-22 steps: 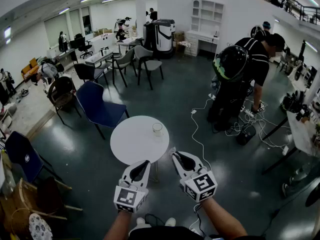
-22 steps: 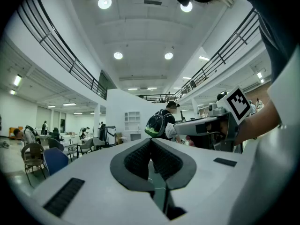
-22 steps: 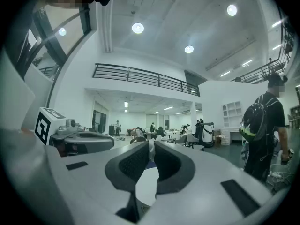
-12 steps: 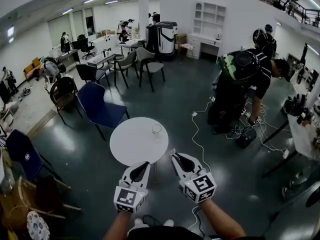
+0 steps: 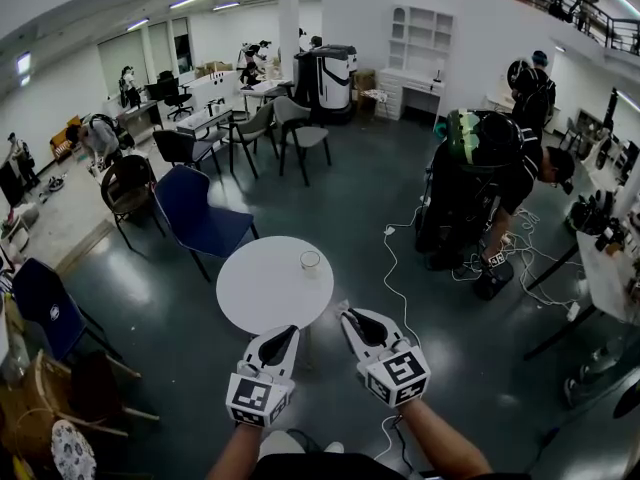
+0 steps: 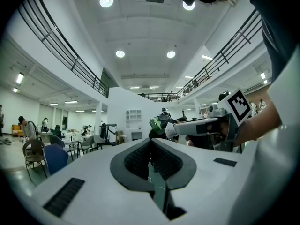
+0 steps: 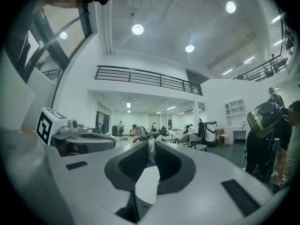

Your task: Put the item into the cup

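Big open hall with a dark floor and a round white surface [image 5: 258,293] in the middle. The item [image 7: 150,150], a pale sliver too small to identify, pokes forward out of the right hand-held gripper [image 5: 346,313], pinched at the tips just short of the surface. The cup [image 5: 311,260] stands upright at the surface's far right, and the left hand-held gripper [image 5: 293,329] is closed on nothing.

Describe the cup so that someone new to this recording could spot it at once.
Find the round white table in the middle of the dark floor. The cup stands near its far right edge, the only thing on it.
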`<state>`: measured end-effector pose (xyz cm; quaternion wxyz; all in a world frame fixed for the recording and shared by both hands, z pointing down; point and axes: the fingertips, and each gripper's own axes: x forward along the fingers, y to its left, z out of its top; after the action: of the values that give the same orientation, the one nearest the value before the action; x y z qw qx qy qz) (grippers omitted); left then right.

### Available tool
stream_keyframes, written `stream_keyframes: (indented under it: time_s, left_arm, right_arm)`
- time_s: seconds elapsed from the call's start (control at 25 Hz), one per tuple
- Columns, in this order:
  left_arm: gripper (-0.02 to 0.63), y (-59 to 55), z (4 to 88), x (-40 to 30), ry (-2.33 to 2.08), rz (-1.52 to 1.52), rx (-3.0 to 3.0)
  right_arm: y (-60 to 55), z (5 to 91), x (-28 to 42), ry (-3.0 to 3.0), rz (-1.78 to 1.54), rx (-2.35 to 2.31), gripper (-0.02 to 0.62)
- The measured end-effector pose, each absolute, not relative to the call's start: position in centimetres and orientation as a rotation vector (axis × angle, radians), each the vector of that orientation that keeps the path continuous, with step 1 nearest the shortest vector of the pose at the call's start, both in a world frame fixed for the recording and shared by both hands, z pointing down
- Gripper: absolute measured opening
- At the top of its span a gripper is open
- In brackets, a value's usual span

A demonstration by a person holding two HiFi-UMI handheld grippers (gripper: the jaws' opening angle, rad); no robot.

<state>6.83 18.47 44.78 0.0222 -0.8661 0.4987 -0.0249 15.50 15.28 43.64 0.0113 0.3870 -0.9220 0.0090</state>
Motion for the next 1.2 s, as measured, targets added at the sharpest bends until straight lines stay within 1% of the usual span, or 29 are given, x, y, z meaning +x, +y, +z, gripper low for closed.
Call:
stream_keyframes:
  time_s: [0.4,0.88,1.2]
  left_arm:
    - [0.015,17.2,44.9,7.1,1.55,-0.076,-2.684]
    - [0.014,14.0,45.0,5.5,1.54,-0.083,-2.683]
    - [0.014,9.1,45.2,4.2,1.54,-0.088,-2.688]
  right_arm:
    - [13.2,44.0,16.5,-2.884,0.086,1.225,0.048]
    - [9.8,44.5,14.6,-2.876,0.092,1.223,0.048]
    - [5.6,45.0,12.9,-2.885,0.141,1.21,0.048]
